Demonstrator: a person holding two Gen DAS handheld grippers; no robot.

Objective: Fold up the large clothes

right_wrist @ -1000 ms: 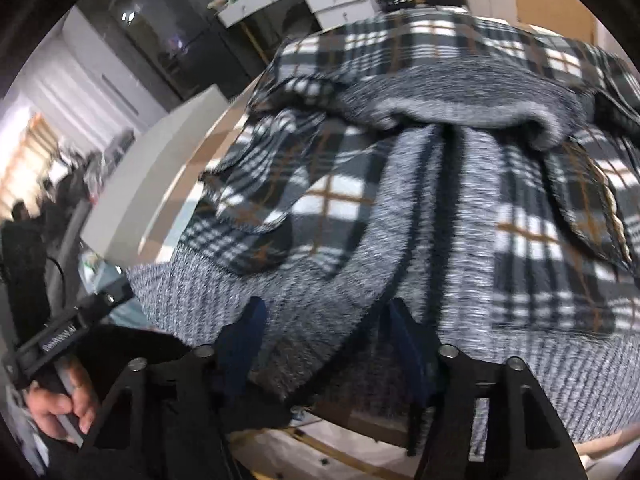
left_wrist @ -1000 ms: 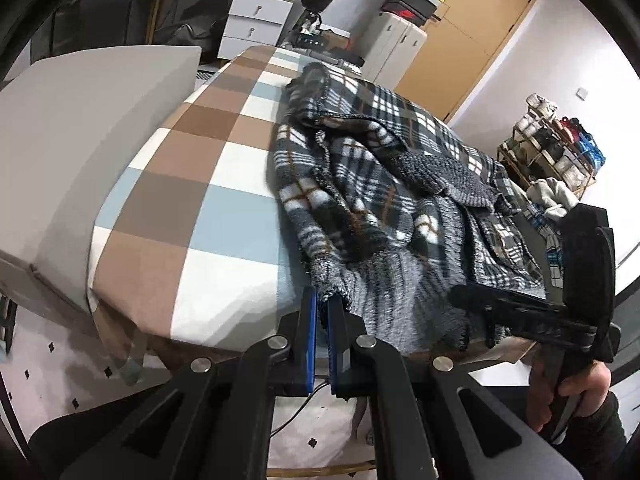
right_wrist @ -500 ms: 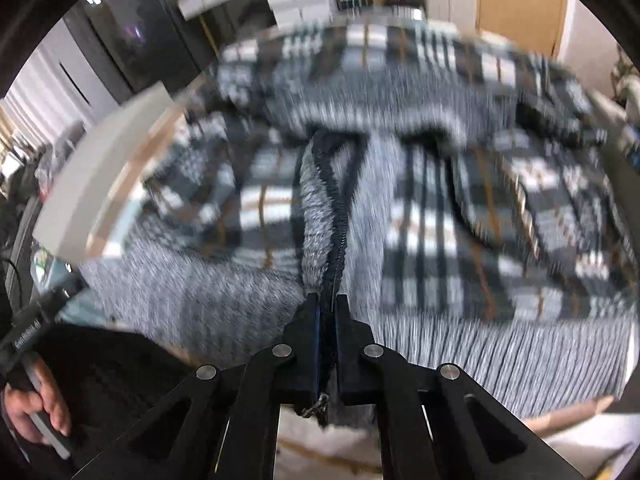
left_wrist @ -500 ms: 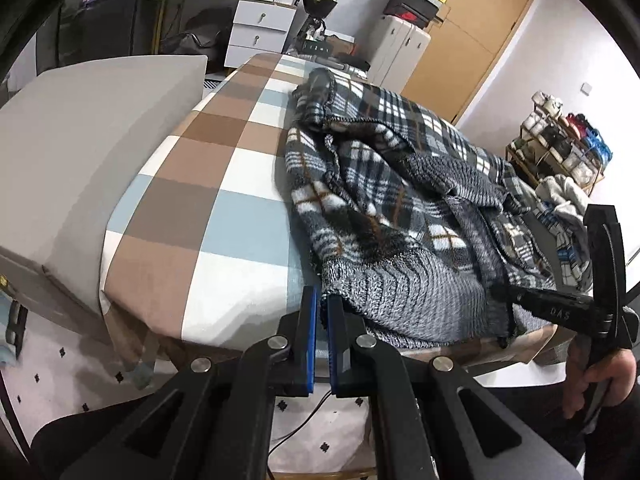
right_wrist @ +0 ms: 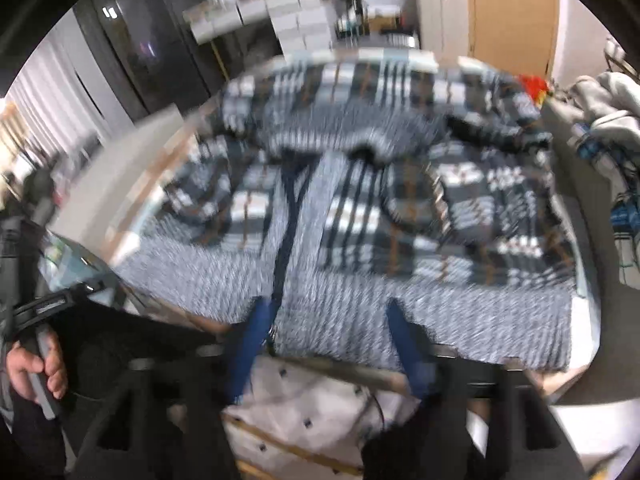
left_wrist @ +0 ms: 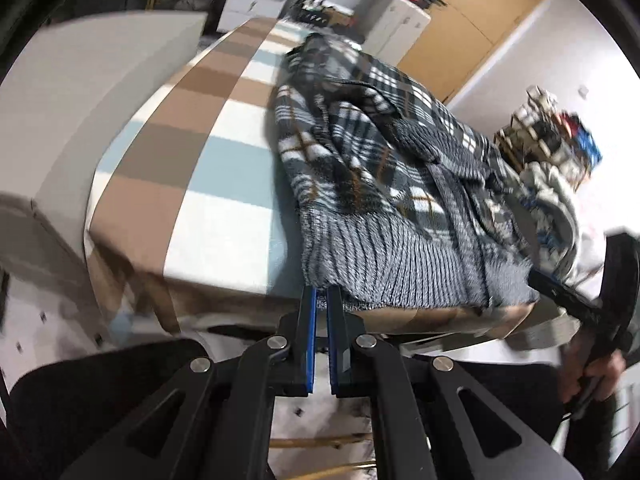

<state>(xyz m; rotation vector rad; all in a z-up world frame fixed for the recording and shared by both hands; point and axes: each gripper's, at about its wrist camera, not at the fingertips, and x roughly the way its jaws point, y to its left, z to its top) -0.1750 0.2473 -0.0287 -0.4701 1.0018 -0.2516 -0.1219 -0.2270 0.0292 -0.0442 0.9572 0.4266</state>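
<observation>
Left tongs (left_wrist: 322,300) pinch the jacket's (left_wrist: 384,184) near hem; right tongs (right_wrist: 328,316) spread at the tabletop's (left_wrist: 224,216) near edge.

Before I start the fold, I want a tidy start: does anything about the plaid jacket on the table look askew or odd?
Yes. The plaid jacket lies rumpled, its front zipper open and the left panel bunched in folds. Its ribbed hem hangs over the table's near edge. No damage is visible, though the right wrist view is blurred.
</observation>
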